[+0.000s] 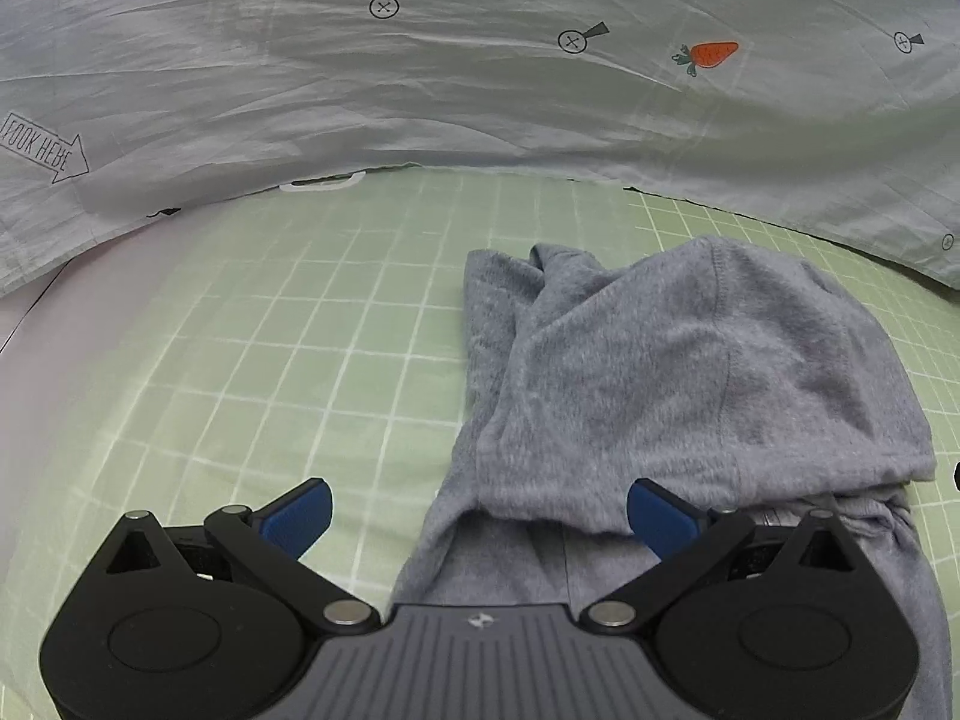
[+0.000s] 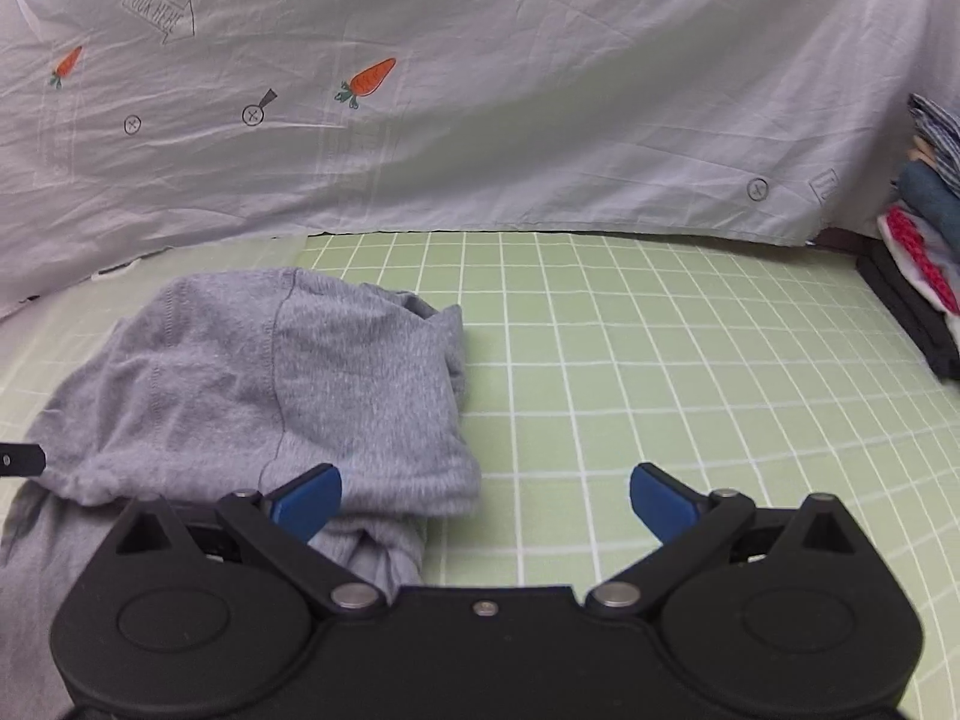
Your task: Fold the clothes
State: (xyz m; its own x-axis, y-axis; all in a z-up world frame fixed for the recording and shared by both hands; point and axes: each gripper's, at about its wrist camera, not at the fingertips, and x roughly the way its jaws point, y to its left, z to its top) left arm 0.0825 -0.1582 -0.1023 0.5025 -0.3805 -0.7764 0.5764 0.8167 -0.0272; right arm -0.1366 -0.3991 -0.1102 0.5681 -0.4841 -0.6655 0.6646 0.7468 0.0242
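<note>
A grey knit garment [image 1: 678, 372] lies partly folded on the green checked mat [image 1: 270, 360], its top layer doubled over the lower part. My left gripper [image 1: 480, 516] is open and empty, its blue pads wide apart just above the garment's near left edge. In the right wrist view the same garment [image 2: 288, 372] lies at the left. My right gripper [image 2: 486, 501] is open and empty, its left pad over the garment's right edge and its right pad over the bare mat [image 2: 660, 372].
A pale sheet printed with carrots and arrows [image 1: 480, 72] hangs behind the mat and shows in the right wrist view [image 2: 480, 120] too. A stack of folded clothes [image 2: 924, 240] stands at the mat's far right edge.
</note>
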